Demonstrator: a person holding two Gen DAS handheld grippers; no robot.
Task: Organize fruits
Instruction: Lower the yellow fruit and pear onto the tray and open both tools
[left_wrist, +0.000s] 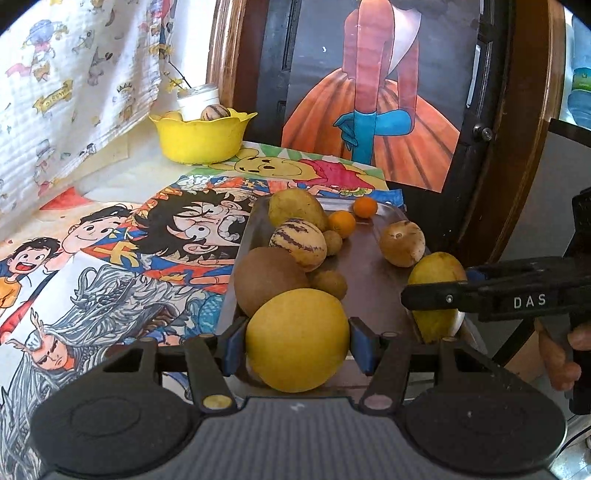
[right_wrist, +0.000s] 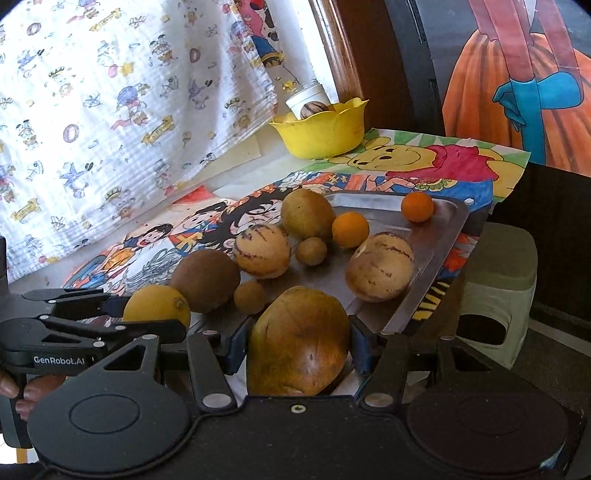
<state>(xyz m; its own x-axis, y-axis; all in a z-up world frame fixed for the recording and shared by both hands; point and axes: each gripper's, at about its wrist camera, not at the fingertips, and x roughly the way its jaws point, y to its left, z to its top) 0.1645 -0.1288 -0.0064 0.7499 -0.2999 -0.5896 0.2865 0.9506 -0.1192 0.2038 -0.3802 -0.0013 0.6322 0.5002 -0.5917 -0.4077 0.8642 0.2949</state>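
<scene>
yellow bowl (left_wrist: 201, 142), purple-striped cream melon (left_wrist: 298, 242), orange tangerine (left_wrist: 365, 206)

Home: cartoon curtain (right_wrist: 110, 110), kid drawings (left_wrist: 110, 258) on table.

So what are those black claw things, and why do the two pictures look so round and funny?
Those are two grabbers, each held in a person's hand. A tiny wide-eyed camera rides on each one, which bends the pictures. One picture looks out along the left gripper, the other along the right gripper. The left one has its blue pads on both sides of a round yellow fruit. The right one does the same with a bigger yellow-brown fruit. Both fruits sit at the near end of a metal tray with more fruit, like two little oranges. Farther back stands a yellow bowl.
</scene>
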